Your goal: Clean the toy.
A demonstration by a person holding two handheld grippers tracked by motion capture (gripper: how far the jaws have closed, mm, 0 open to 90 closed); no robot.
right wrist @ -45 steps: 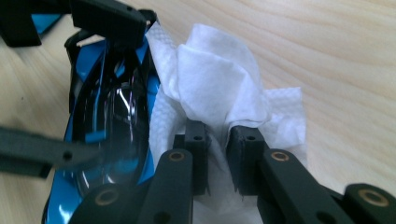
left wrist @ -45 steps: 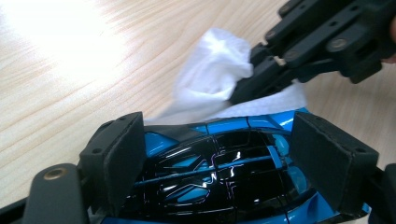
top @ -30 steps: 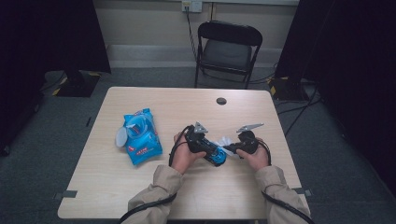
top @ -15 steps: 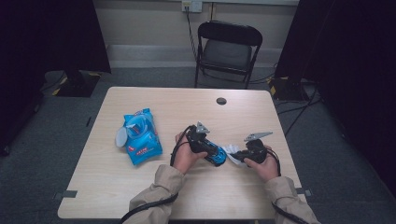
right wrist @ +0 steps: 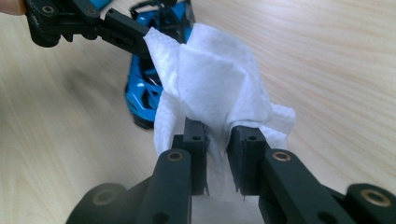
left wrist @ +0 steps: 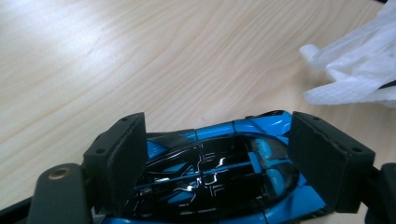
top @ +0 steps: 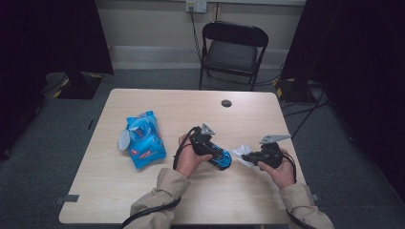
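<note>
I have the toy car (top: pixel 220 159) just right of the frame's centre in the high view, clamped by its sides in my left gripper (left wrist: pixel 215 154) so it stays put on the table (top: pixel 157 200). My right gripper (right wrist: pixel 217 140) pinches a bunched white wipe (right wrist: pixel 212 79) just beside it, ready to rub the bodywork. The blue wipe packet (top: pixel 143 139) lies centre-left.

Glossy blue-black plastic toy car (left wrist: pixel 219 172); soft crinkled white wipe (right wrist: pixel 210 84); matt wood-grain table (top: pixel 267 200).
</note>
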